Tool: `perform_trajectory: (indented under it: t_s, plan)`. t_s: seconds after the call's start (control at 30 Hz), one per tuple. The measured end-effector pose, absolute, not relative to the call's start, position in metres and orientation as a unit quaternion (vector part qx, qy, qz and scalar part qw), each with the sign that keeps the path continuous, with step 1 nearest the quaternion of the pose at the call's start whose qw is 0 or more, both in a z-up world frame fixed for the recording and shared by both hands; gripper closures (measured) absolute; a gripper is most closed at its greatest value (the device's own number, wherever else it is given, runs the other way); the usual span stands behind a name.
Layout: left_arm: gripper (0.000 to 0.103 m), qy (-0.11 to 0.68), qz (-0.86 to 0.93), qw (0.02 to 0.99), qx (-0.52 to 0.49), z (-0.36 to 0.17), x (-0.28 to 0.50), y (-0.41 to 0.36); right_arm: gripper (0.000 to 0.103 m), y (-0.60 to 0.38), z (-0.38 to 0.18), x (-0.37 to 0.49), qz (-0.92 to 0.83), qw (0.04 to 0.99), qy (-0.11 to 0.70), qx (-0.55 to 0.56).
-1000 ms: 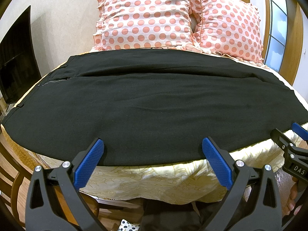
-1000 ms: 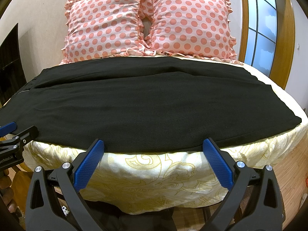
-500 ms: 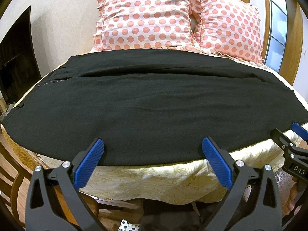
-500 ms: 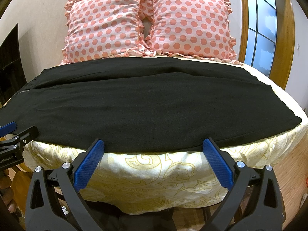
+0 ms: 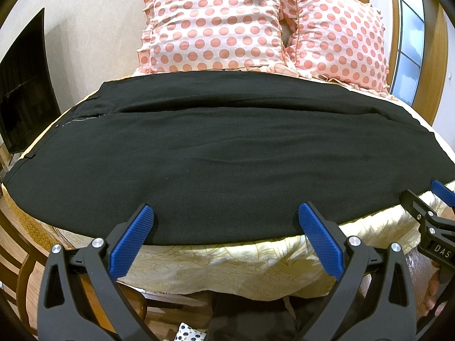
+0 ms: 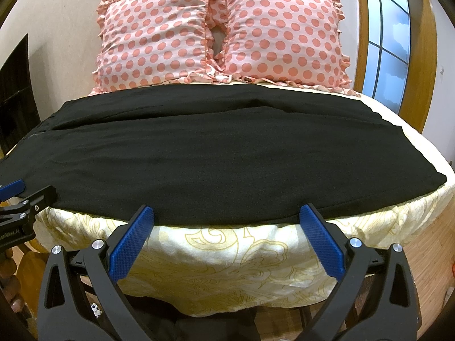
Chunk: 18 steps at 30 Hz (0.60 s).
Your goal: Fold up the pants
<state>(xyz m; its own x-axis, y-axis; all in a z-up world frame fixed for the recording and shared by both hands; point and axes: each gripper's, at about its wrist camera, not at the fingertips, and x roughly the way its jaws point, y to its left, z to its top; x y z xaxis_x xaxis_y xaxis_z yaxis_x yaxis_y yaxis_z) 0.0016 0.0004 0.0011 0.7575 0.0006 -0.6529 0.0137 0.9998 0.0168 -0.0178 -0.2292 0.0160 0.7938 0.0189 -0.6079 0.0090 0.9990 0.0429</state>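
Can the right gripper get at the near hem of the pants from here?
Probably yes: the right gripper is open, just short of the black pants' near edge, with nothing between but bare yellow bedspread.

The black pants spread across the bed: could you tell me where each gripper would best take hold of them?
Probably the near long edge of the black pants, which lies along the bed's front rim. Both grippers are open and face it, so come straight in from the front, left gripper toward the waistband end, right gripper toward the hems.

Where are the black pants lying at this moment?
In both wrist views the black pants lie spread flat across the bed, waistband to the left, just in front of the two polka-dot pillows; both open tongs sit at the near edge.
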Motion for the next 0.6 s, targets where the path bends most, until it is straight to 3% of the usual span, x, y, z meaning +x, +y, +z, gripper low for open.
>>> perform_trajectory:
  t_s: [0.3, 0.6]
  plan:
    - [0.002, 0.343, 0.021, 0.939, -0.016, 0.032, 0.017, 0.021, 0.001, -0.277, 0.061, 0.01, 0.018, 0.954, 0.294, 0.059]
    - [0.002, 0.34, 0.048, 0.936, -0.076, 0.063, 0.1, 0.064, 0.001, -0.391, 0.11, 0.151, -0.126, 0.921, 0.335, 0.155]
